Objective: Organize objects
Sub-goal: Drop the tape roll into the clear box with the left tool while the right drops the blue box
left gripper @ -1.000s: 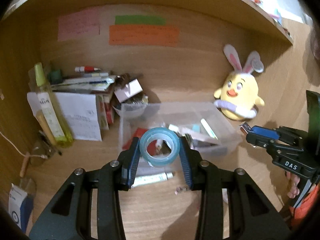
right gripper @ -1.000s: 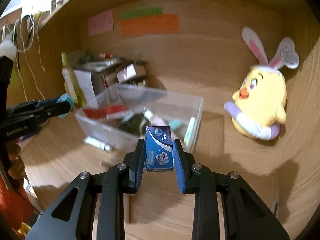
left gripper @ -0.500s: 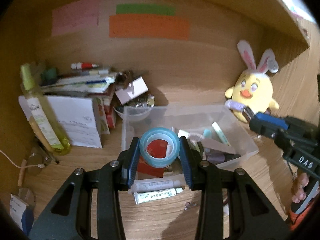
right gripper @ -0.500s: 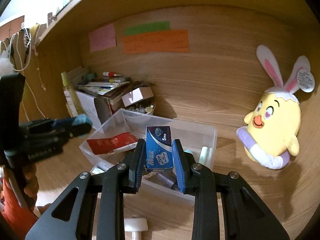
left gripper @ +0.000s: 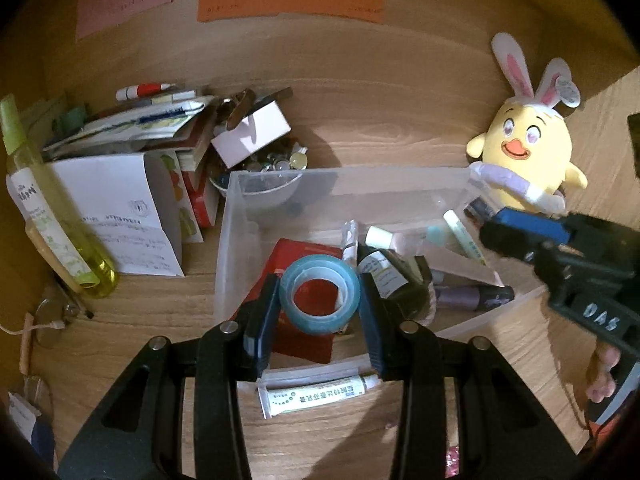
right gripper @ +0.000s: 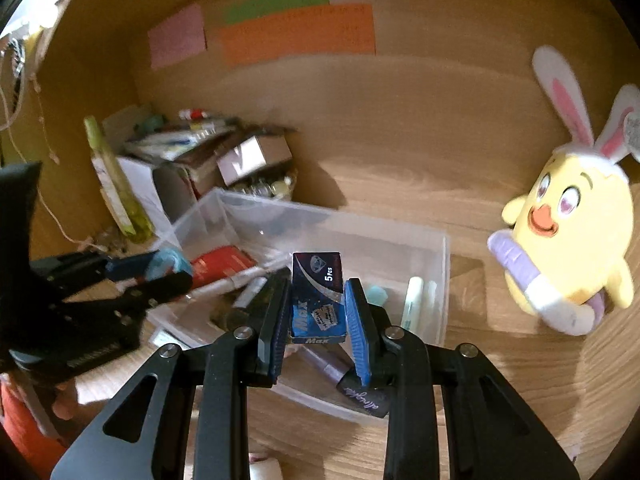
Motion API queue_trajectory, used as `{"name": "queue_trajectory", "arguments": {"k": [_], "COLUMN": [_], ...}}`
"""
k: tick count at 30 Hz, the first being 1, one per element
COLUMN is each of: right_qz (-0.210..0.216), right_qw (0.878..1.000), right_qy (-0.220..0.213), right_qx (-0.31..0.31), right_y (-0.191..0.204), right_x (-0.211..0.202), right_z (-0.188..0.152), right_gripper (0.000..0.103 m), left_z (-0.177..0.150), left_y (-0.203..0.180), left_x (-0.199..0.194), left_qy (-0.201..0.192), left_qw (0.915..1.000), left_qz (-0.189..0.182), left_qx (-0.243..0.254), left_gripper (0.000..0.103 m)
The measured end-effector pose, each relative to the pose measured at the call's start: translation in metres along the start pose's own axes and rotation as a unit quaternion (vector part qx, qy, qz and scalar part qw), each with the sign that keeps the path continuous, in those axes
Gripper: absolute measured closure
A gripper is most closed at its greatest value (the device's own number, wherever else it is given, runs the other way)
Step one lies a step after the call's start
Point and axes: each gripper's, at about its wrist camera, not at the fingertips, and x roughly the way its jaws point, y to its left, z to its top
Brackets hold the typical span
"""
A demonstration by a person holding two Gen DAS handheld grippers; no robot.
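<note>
My left gripper (left gripper: 319, 312) is shut on a light blue roll of tape (left gripper: 319, 298) and holds it over the near left part of a clear plastic bin (left gripper: 344, 184). My right gripper (right gripper: 318, 312) is shut on a small dark blue box marked Max (right gripper: 317, 296) and holds it over the same bin (right gripper: 444, 264). The bin holds a red packet (left gripper: 308, 254), tubes and pens. The right gripper also shows in the left wrist view (left gripper: 496, 222) over the bin's right edge. The left gripper with the tape shows in the right wrist view (right gripper: 160, 270).
A yellow plush chick with bunny ears (left gripper: 528, 160) sits right of the bin. A pile of boxes, papers and a bowl (left gripper: 168, 152) and a yellow-green bottle (left gripper: 48, 216) stand at the left. A white tube (left gripper: 316, 394) lies on the wood before the bin.
Both grippers have moved forward and down over the bin, each still holding its object. The tape now hangs over the red packet inside the bin.
</note>
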Motion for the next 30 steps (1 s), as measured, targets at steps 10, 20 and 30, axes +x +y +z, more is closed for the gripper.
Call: {"name": "queue_trajectory", "arguments": {"k": [10,20,30], "right_qz": [-0.005,0.001,0.018], "right_qw": [0.999,0.999,0.999], "right_qy": [0.052,0.053,0.026], "right_qx": [0.001,0.004,-0.014], "right_y": [-0.002,-0.005,0.0], "right_x": [0.038,0.032,-0.023], "right_z": [-0.017,-0.015,-0.035], "right_gripper": [0.078,0.066,0.053], "left_z": [-0.004,-0.005,-0.02], "left_y": [0.003,0.002,-0.019], "left_x": [0.003,-0.019,-0.062], "left_qy": [0.004,-0.018,-0.043], "left_qw": [0.9999,0.9995,0.9969], "left_qz": [-0.013,-0.023,-0.063], "left_qx": [0.0,-0.004,0.016], "left_gripper": [0.061,0.051,0.042]}}
